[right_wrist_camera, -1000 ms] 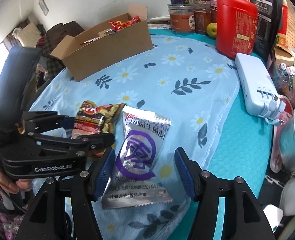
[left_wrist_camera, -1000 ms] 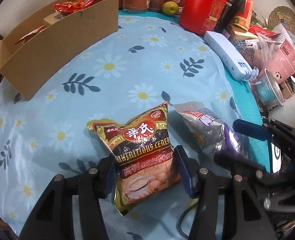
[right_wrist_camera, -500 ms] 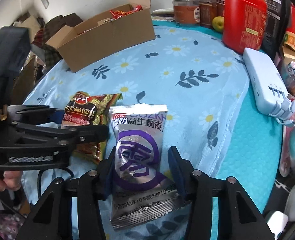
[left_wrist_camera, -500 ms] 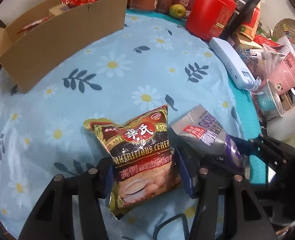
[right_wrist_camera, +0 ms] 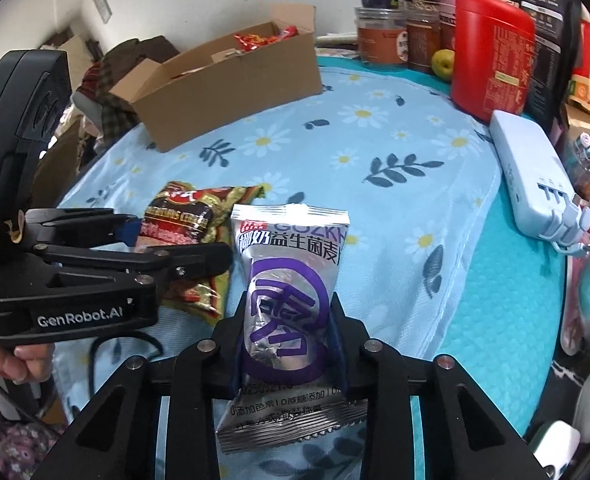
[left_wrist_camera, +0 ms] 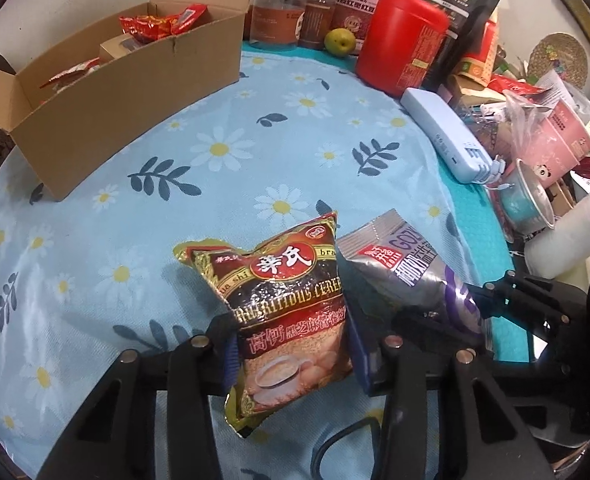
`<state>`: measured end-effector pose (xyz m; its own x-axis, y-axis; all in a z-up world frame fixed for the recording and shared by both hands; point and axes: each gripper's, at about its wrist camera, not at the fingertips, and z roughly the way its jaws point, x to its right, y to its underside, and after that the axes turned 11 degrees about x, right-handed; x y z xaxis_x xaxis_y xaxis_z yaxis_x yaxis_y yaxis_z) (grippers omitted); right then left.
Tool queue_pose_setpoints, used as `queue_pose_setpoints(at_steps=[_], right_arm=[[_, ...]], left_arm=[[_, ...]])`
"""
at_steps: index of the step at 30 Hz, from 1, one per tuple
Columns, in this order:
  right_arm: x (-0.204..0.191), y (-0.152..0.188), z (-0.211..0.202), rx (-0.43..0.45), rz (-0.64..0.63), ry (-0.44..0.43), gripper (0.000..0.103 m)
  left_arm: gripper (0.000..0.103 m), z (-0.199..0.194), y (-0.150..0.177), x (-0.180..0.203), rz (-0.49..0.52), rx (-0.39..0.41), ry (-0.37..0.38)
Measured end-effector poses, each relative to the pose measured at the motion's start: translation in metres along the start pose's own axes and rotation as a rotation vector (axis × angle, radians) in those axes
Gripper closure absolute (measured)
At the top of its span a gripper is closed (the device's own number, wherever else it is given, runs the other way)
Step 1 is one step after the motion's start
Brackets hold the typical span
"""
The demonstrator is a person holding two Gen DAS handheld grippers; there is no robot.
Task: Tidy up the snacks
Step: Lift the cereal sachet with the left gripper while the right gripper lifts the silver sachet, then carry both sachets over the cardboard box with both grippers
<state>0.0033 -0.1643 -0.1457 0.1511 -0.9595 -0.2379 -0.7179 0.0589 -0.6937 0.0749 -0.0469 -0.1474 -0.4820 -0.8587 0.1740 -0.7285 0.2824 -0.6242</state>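
My left gripper (left_wrist_camera: 291, 344) is shut on a brown and red cereal packet (left_wrist_camera: 291, 300), held just above the flowered cloth. My right gripper (right_wrist_camera: 289, 332) is shut on a silver and purple snack packet (right_wrist_camera: 291, 292), also lifted. The two packets sit side by side; the silver one shows in the left wrist view (left_wrist_camera: 399, 268) and the cereal packet in the right wrist view (right_wrist_camera: 187, 224). An open cardboard box (left_wrist_camera: 111, 108) with several red snacks inside stands at the far left; it also shows in the right wrist view (right_wrist_camera: 235, 80).
A red canister (left_wrist_camera: 403, 56), jars (left_wrist_camera: 279, 16), a green fruit (left_wrist_camera: 340, 42) and dark bags line the back. A white power strip (left_wrist_camera: 443, 136), a small pot (left_wrist_camera: 527, 200) and pink packets crowd the right edge. The blue flowered cloth (left_wrist_camera: 215, 152) covers the table.
Both grippers have closed on their packets and lifted them off the cloth. The right jaws were wide apart a second ago and now pinch the silver packet.
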Motion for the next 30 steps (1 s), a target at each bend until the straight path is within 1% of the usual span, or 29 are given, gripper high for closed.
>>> queue_pose_setpoints(at_steps=[6, 18, 24, 30], right_arm=[[-0.006, -0.002, -0.014, 0.03, 0.001, -0.033, 0.07], [-0.047, -0.02, -0.039, 0.111, -0.097, -0.089, 0.07], [-0.07, -0.037, -0.046, 0.163, -0.163, -0.141, 0.07], [-0.09, -0.06, -0.053, 0.226, -0.234, -0.159, 0.07]], left_arm=[[0.06, -0.022, 0.001, 0.001, 0.003, 0.04, 0.0], [0.06, -0.079, -0.002, -0.01, -0.014, 0.168, -0.029], [0.06, -0.108, -0.007, -0.016, -0.024, 0.243, -0.045], [0.06, -0.136, -0.023, -0.026, -0.031, 0.328, -0.07]])
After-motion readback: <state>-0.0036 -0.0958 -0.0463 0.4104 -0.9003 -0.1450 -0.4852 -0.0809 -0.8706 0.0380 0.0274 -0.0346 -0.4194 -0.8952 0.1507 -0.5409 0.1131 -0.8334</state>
